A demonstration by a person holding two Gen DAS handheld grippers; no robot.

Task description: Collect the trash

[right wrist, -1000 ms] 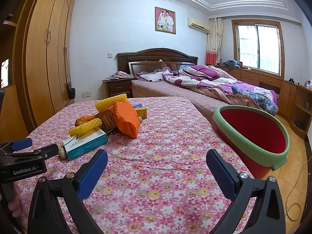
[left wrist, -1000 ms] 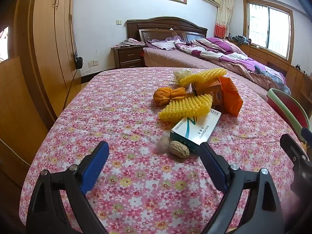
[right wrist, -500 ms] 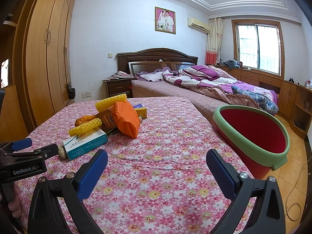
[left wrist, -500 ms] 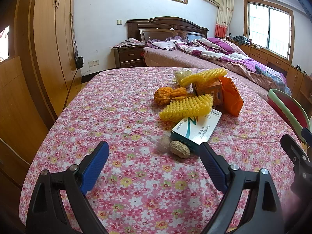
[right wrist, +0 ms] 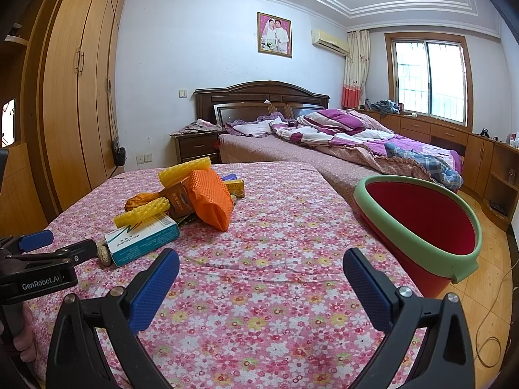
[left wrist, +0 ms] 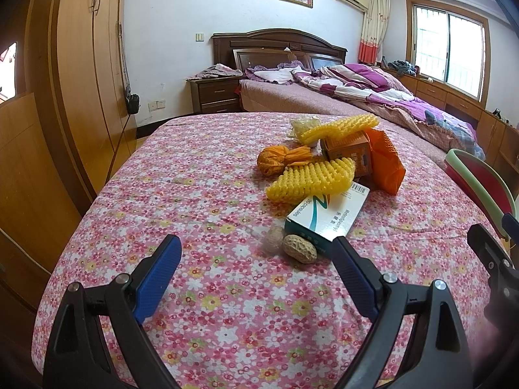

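A pile of trash lies on the flowered cloth [left wrist: 194,194]: a peanut shell [left wrist: 299,248], a white-and-teal medicine box [left wrist: 327,215], yellow foam netting [left wrist: 311,180], an orange foam net [left wrist: 386,163], a brown carton [left wrist: 348,152] and an orange bundle [left wrist: 275,160]. My left gripper [left wrist: 256,272] is open and empty, just short of the peanut shell. My right gripper [right wrist: 261,283] is open and empty over bare cloth, right of the pile [right wrist: 181,207]. A red bucket with a green rim [right wrist: 421,223] stands at the table's right edge.
A wooden wardrobe [right wrist: 74,97] stands along the left. A bed with purple bedding [right wrist: 340,136] and a nightstand [right wrist: 194,144] lie behind the table. Low cabinets [right wrist: 470,149] run under the window. A cable [right wrist: 496,324] lies on the floor at right.
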